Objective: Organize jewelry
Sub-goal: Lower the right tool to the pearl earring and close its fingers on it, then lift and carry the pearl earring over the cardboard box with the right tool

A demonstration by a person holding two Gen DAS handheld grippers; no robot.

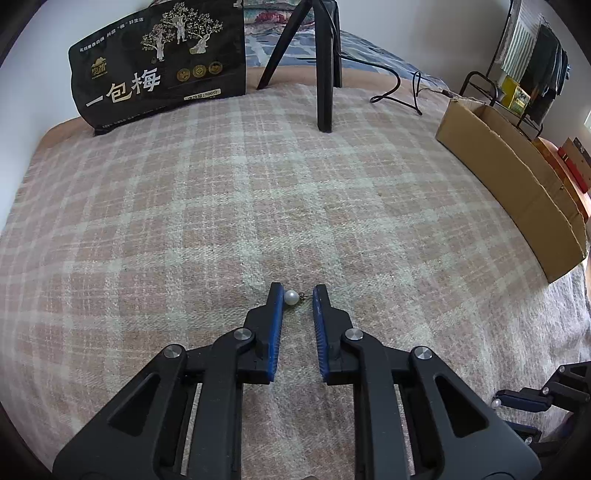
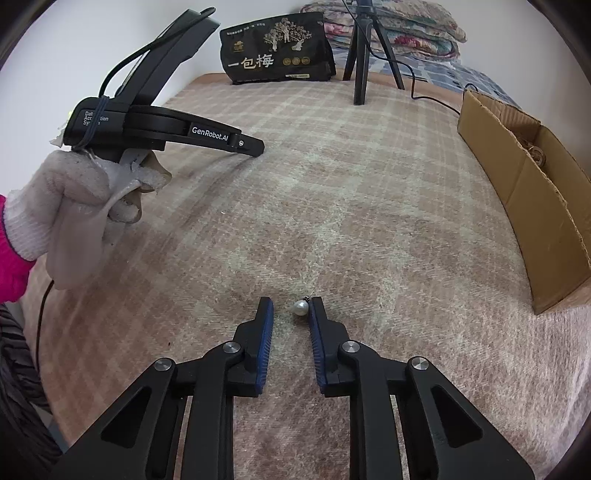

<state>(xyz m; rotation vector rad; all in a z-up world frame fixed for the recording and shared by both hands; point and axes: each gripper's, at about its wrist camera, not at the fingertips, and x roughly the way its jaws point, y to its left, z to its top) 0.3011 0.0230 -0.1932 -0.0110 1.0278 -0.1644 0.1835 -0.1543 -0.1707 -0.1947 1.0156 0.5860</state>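
Note:
A white pearl earring [image 1: 290, 297] lies on the plaid blanket between the tips of my left gripper [image 1: 298, 295], touching the left pad; the jaws are open around it. A second pearl earring [image 2: 300, 307] lies between the tips of my right gripper [image 2: 291, 308], against the right pad; those jaws are open too. In the left wrist view the right gripper [image 1: 517, 400] shows at the lower right with its pearl [image 1: 496, 403]. In the right wrist view the left gripper [image 2: 255, 146] shows at upper left, held by a gloved hand [image 2: 74, 206].
An open cardboard box [image 1: 509, 173] stands along the right side, also seen in the right wrist view [image 2: 524, 184]. A black snack bag [image 1: 159, 62] and a tripod [image 1: 325, 74] with a cable stand at the back. Folded quilts [image 2: 399, 26] lie behind.

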